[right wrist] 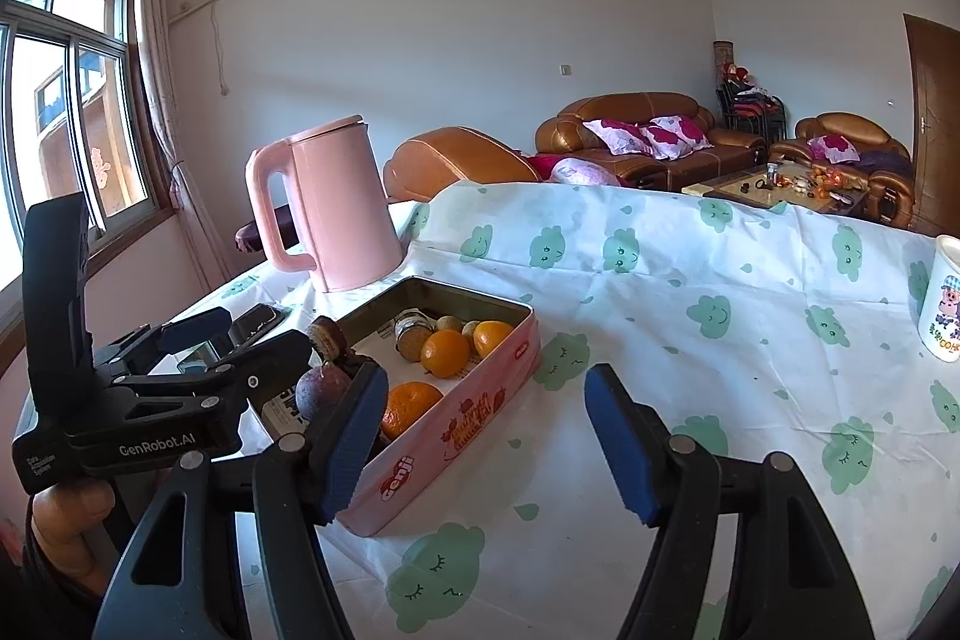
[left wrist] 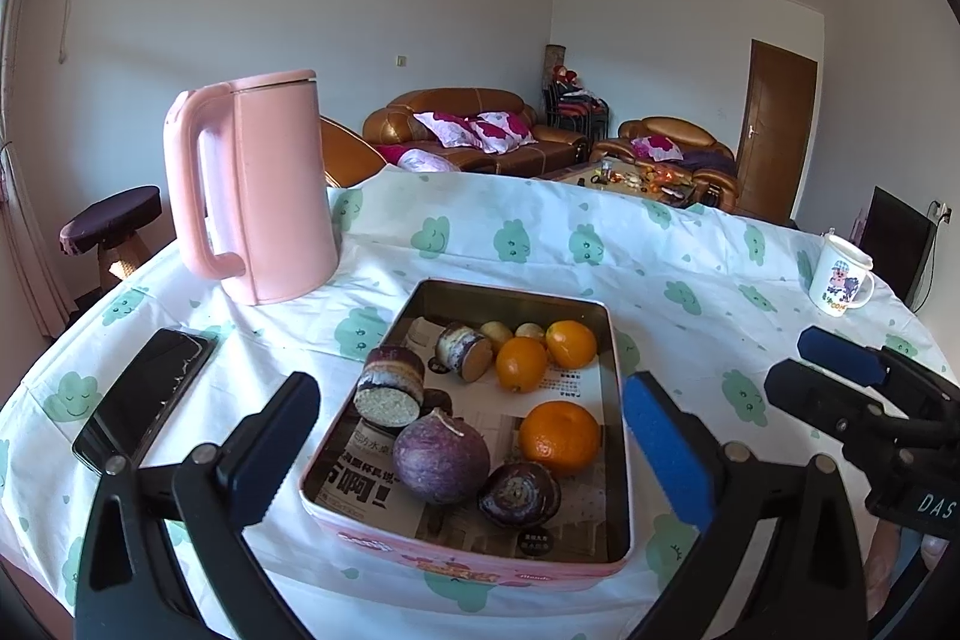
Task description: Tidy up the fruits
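Observation:
A pink tin box (left wrist: 456, 568) sits on the table and holds three oranges (left wrist: 559, 437), a round purple fruit (left wrist: 440, 458), a dark purple fruit (left wrist: 519, 495), cut purple pieces (left wrist: 390, 386) and small yellowish fruits (left wrist: 497, 332). My left gripper (left wrist: 471, 451) is open and empty, its jaws wide on either side of the near end of the box. My right gripper (right wrist: 489, 445) is open and empty, to the right of the box (right wrist: 462, 424), over the tablecloth. It also shows in the left wrist view (left wrist: 840, 376).
A pink kettle (left wrist: 258, 187) stands behind the box to the left. A black phone (left wrist: 144, 397) lies at the left. A white cartoon mug (left wrist: 839, 277) stands at the far right. The table (left wrist: 690, 292) has a cloud-print cloth. Sofas stand behind.

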`<state>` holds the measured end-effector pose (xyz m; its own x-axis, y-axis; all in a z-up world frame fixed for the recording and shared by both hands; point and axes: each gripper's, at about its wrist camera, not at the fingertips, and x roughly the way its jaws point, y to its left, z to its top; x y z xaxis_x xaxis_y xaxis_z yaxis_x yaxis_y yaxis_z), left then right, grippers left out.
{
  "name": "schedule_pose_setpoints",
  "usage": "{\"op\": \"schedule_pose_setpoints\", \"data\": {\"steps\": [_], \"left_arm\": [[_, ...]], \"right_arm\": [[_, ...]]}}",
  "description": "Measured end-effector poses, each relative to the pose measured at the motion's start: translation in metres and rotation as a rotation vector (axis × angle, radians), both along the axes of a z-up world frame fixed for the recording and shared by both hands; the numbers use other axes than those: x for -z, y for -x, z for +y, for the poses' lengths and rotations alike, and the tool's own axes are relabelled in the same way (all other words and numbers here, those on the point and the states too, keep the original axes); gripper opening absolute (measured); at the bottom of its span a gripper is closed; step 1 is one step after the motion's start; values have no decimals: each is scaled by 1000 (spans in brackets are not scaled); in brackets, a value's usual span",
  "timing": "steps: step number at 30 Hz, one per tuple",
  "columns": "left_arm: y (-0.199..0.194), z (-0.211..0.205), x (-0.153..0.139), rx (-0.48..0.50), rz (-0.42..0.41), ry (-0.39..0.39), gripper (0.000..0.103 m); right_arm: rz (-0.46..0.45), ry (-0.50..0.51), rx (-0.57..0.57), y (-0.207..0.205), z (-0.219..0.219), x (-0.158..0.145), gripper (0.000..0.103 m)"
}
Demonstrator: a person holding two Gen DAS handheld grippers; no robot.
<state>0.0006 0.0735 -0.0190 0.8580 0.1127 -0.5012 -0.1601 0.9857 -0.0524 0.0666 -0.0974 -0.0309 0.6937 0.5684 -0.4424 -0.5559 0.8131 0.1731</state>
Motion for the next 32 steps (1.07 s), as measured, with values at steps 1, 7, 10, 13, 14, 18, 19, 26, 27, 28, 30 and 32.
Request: {"op": "schedule_pose_setpoints", "data": {"steps": [1, 7, 10, 13, 14, 18, 19, 26, 27, 28, 30, 32], "left_arm": [[0, -1, 0, 2, 1, -2, 103], [0, -4, -2, -3, -3, -21, 103], [1, -7, -5, -6, -17, -30, 103], [3, -9, -9, 10, -31, -25, 103], [3, -10, -9, 11, -31, -25, 103], [1, -14, -9, 6, -25, -42, 103], [0, -14, -8, 4, -21, -47, 103], [-1, -16, -2, -9, -8, -62, 103], [-1, -17, -2, -7, -8, -65, 103], [0, -17, -2, -11, -11, -68, 103], [1, -17, -2, -8, -14, -72, 103], [1, -17, -2, -17, -15, -76, 103]], "right_arm": [[-1, -1, 1, 0, -1, 0, 70], [-19, 3, 15, 4, -7, -3, 70], [-32, 8, 30, 6, -12, -4, 70], [-41, 1, 40, 7, -17, -7, 70], [-44, -1, 43, 8, -19, -8, 70], [-55, -10, 49, 11, -23, -11, 70], [-56, -11, 50, 11, -24, -11, 70], [-44, -1, 53, 9, -25, -3, 70], [-42, 1, 55, 9, -26, -1, 70], [-38, 5, 59, 8, -27, 0, 70], [-32, 17, 72, 7, -30, 2, 70], [-34, 46, 93, 6, -35, 4, 70]]}}
